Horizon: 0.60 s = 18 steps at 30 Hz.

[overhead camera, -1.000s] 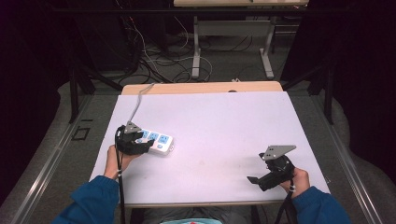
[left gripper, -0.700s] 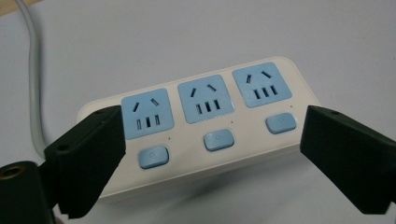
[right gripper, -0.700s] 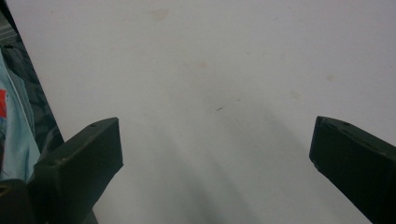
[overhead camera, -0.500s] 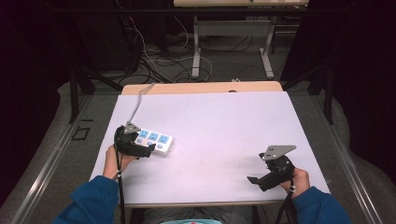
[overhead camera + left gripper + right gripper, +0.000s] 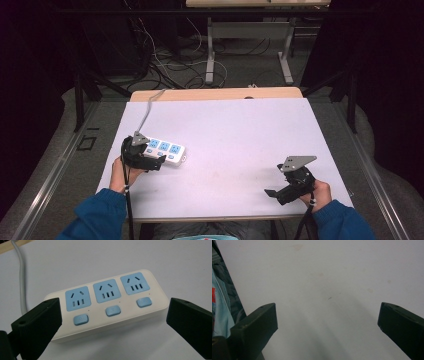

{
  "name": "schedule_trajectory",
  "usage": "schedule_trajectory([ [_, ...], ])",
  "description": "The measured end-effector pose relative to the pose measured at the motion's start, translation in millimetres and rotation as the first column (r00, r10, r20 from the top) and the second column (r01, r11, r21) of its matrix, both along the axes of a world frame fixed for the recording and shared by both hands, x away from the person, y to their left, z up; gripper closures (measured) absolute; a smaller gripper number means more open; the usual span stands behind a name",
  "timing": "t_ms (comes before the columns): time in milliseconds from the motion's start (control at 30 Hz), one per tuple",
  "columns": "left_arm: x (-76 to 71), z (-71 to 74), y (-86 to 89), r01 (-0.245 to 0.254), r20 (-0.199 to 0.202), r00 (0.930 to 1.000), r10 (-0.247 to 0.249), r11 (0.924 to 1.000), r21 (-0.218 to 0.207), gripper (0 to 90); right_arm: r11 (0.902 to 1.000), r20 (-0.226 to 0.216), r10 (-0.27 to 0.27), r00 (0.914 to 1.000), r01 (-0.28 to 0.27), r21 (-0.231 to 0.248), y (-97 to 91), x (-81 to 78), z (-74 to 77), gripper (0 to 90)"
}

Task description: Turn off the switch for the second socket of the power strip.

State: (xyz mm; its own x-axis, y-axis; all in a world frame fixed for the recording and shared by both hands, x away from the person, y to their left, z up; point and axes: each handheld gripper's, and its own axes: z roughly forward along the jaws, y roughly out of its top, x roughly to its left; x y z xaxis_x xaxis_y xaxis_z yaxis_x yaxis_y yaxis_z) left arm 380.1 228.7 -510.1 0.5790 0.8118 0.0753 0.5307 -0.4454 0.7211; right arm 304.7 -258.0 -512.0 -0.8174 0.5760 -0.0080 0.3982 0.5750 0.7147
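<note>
power strip [image 5: 105,306] lies on table [image 5: 240,130], left side | our left gripper [image 5: 110,322] wide open, straddling it, holding nothing | right gripper [image 5: 327,325] wide open, empty | risk: we judge closing could skid the strip against its cord [image 5: 21,275]

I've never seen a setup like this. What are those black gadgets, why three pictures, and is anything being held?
There is no robot: a person in blue sleeves holds a black two-jaw hand tool in each hand. The high view looks down on the white-topped table from above. The other two pictures come from cameras riding on each tool, looking along its jaws. The left gripper has its jaws spread wide on either side of a white power strip with three blue sockets and blue buttons, whose grey cord runs toward the table's far edge. The jaws are not yet closed on it. The right gripper is open over bare tabletop, holding nothing.
</note>
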Motion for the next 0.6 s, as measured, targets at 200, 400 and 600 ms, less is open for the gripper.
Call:
schedule_trajectory([
  [200, -8.5, 1.7, 1.6, 0.006, -0.008, 0.9999, -0.006, 0.9999, -0.008, 0.2, 1.0, 0.004, 0.005, 1.0, -0.005, -0.002, -0.2, 0.5, -0.1, 1.9],
  [400, -18.4, 6.3, 6.3, 0.003, 0.009, 1.0, -0.002, 0.9998, -0.021, 0.2, 1.0, 0.0, 0.002, 1.0, -0.002, 0.001, 0.0, 0.1, 0.0, 1.9],
  [600, -28.2, 9.6, 7.3, 0.012, 0.013, 0.9999, -0.012, 0.9997, -0.022, 0.2, 1.0, 0.001, 0.001, 1.0, -0.001, 0.001, -0.1, 0.0, 0.0, 2.0],
])
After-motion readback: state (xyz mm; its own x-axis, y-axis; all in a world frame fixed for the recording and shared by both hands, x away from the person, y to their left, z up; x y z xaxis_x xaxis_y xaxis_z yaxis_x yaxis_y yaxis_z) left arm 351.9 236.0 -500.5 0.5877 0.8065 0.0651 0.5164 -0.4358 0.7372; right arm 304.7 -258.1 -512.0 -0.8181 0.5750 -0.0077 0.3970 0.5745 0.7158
